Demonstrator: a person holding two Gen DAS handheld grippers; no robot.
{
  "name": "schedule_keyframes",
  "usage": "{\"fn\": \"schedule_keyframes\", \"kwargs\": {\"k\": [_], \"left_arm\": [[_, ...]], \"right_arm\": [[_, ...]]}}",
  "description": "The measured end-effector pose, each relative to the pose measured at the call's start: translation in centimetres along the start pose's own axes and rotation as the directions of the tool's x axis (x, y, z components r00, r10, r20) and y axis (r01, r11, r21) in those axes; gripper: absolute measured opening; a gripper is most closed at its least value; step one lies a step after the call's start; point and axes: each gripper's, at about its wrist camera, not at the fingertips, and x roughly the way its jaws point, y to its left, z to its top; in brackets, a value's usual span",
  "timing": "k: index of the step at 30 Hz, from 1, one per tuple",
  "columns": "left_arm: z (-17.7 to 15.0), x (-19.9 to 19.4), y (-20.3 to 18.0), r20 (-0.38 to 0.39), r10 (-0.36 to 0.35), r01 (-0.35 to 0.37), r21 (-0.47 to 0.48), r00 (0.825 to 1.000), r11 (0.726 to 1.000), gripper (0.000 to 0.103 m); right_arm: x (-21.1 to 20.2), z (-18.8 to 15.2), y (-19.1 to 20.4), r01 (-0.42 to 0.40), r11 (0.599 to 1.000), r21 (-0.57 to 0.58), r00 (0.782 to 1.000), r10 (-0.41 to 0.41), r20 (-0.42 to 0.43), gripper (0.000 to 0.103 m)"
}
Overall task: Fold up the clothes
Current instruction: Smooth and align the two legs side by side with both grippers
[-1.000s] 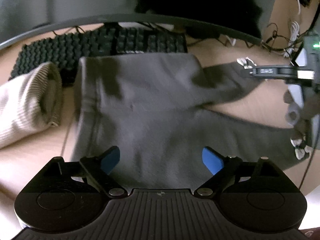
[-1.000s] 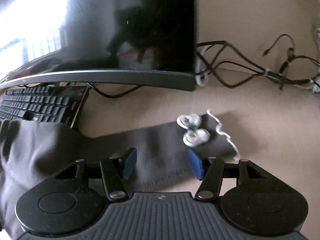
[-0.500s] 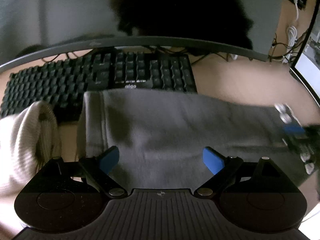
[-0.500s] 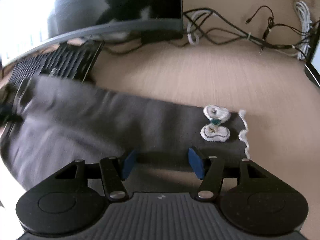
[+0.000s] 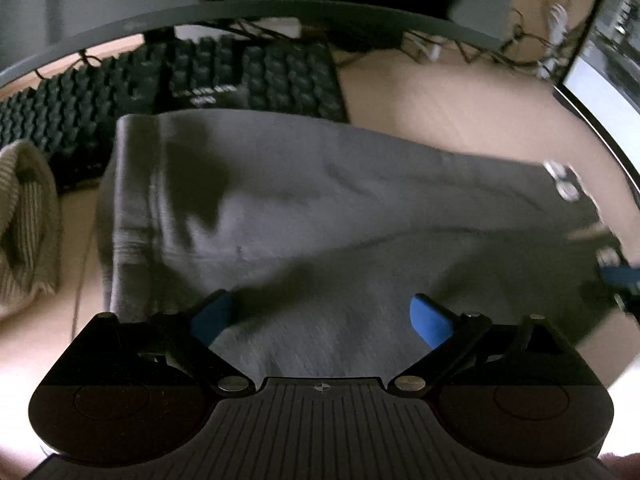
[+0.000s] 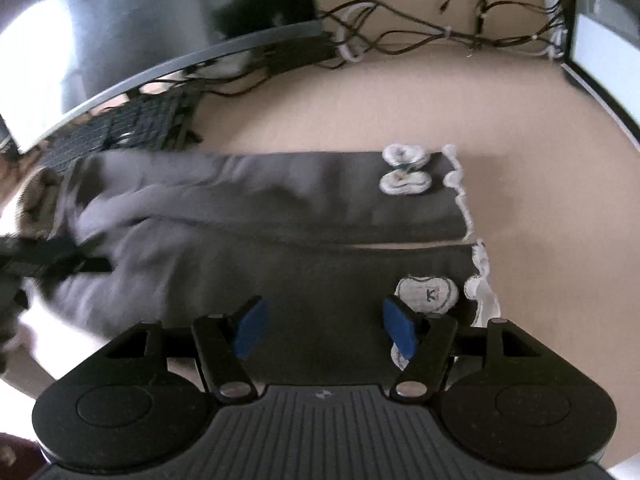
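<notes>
A pair of grey trousers (image 5: 304, 208) lies flat on the wooden desk, waistband to the left, legs running right. In the right wrist view the trousers (image 6: 280, 216) show two legs side by side, with white lace cuffs (image 6: 464, 196) and white bow patches (image 6: 404, 168). My left gripper (image 5: 320, 316) is open and empty over the seat of the trousers. My right gripper (image 6: 324, 324) is open and empty over the near leg, close to its cuff. The right gripper also shows in the left wrist view (image 5: 618, 276) at the far right.
A black keyboard (image 5: 180, 80) lies behind the waistband under a curved monitor (image 5: 240, 12). A beige ribbed garment (image 5: 28, 216) lies left of the trousers. Cables (image 6: 420, 36) run along the back of the desk. A second screen (image 6: 600, 32) stands at the right.
Both legs of the trousers now lie side by side on the desk. The right gripper has pulled back toward the near leg's cuff. The left gripper stays over the seat.
</notes>
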Motion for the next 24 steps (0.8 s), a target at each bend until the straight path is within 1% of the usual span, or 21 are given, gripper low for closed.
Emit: {"fn": "schedule_keyframes", "kwargs": {"k": [3,5,7,9,11,13,16,17,18,19,21,23,24], "left_arm": [[-0.4,-0.4,-0.7,-0.018,-0.056,0.055,-0.011,0.998,0.998,0.099],[0.0,-0.6,-0.6,-0.012,-0.064,0.063,-0.029,0.998,0.998,0.099],[0.8,-1.2,-0.3,0.03,-0.033,0.034,-0.029,0.999,0.999,0.099],[1.7,-1.6,0.1,0.07,0.009,-0.007,-0.028,0.997,1.0,0.099],[2.4,-1.1,0.8,0.068,0.03,-0.028,-0.026,0.997,0.999,0.099],[2.7,0.2,1.6,0.038,0.041,-0.04,-0.024,0.998,0.999,0.099],[3.1,1.8,2.4,0.028,0.056,-0.056,0.013,0.998,0.998,0.099],[3.4,2.0,2.4,0.028,0.063,-0.063,0.027,0.998,0.998,0.099],[3.7,2.3,2.5,0.026,0.058,-0.059,0.033,0.998,0.998,0.099],[3.9,2.5,2.8,0.022,0.048,-0.049,0.036,0.999,0.998,0.099],[4.0,2.6,3.2,0.02,0.027,-0.028,0.048,0.999,0.998,0.099],[3.9,2.2,3.3,0.021,0.007,-0.008,0.062,1.0,0.998,0.099],[3.9,1.7,3.3,0.022,0.0,-0.001,0.066,1.0,0.998,0.099]], "right_arm": [[0.4,1.2,0.1,0.043,0.999,0.002,0.999,-0.043,0.011,0.066],[0.5,2.0,-0.3,0.059,0.998,0.011,0.998,-0.059,0.006,0.066],[0.1,2.6,-0.4,0.041,0.999,0.034,0.999,-0.042,0.02,0.066],[-0.2,3.3,-0.1,0.034,0.999,0.026,0.998,-0.036,0.058,0.067],[0.3,4.3,0.4,0.034,0.999,0.024,0.996,-0.036,0.084,0.07],[1.6,5.4,0.8,0.031,0.999,0.027,0.994,-0.034,0.1,0.076],[4.0,6.1,1.5,0.042,0.997,0.062,0.997,-0.046,0.057,0.076],[4.7,6.2,1.5,0.046,0.995,0.088,0.998,-0.049,0.026,0.076],[4.9,6.1,1.8,0.054,0.993,0.102,0.998,-0.057,0.027,0.08],[4.9,5.9,2.1,0.066,0.993,0.094,0.997,-0.069,0.028,0.084],[4.8,5.4,3.0,0.104,0.992,0.076,0.994,-0.106,0.026,0.087],[4.6,4.9,3.4,0.131,0.987,0.088,0.991,-0.133,0.02,0.087],[4.0,4.4,3.8,0.146,0.984,0.098,0.988,-0.15,0.033,0.087]]}}
